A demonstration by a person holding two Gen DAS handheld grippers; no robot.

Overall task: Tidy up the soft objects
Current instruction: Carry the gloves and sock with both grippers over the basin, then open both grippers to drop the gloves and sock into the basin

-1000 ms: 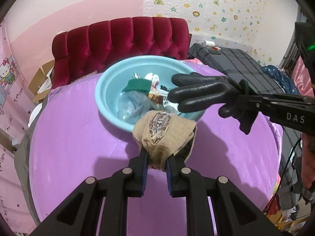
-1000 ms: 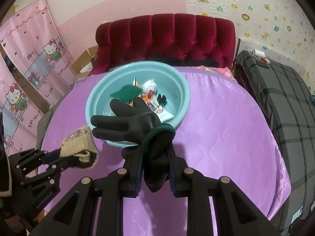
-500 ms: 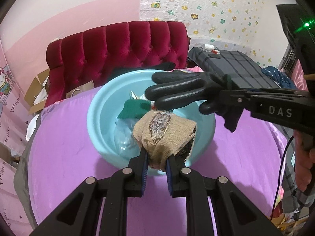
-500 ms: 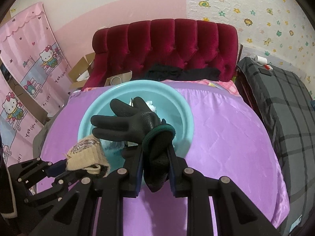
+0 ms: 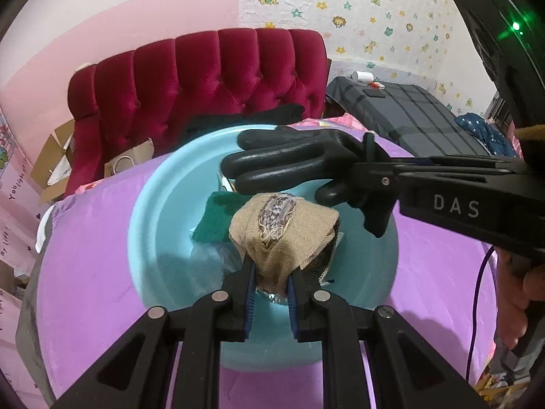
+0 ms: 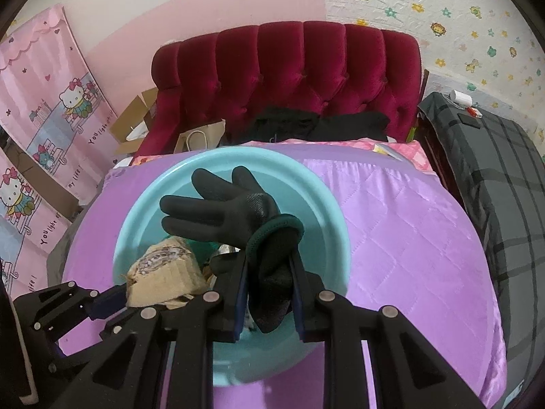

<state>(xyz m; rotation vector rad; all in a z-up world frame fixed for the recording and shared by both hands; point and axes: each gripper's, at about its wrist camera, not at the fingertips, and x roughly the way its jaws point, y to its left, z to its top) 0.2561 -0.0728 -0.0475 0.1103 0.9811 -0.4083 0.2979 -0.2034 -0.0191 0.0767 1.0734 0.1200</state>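
My left gripper [image 5: 269,272] is shut on a beige knitted cloth [image 5: 282,231] with a patterned patch and holds it above the light blue basin [image 5: 150,225]. My right gripper [image 6: 269,272] is shut on the cuff of a black glove [image 6: 231,208], whose fingers reach out over the basin [image 6: 327,218]. The glove [image 5: 296,163] and the right gripper [image 5: 361,170] hang just beyond the cloth in the left wrist view. The cloth [image 6: 163,269] and the left gripper [image 6: 119,298] show at the lower left of the right wrist view. A green cloth [image 5: 214,221] lies in the basin.
The basin stands on a round table with a purple quilted cover [image 6: 408,238]. A red tufted headboard [image 6: 289,75] is behind it, with black clothes [image 6: 320,126] and a paper bag [image 6: 201,139] at its foot. A grey plaid bed [image 6: 487,170] lies to the right.
Both grippers have moved forward over the basin with their loads. The cloth and the glove, before at the basin's near rim, now hang above its inside.
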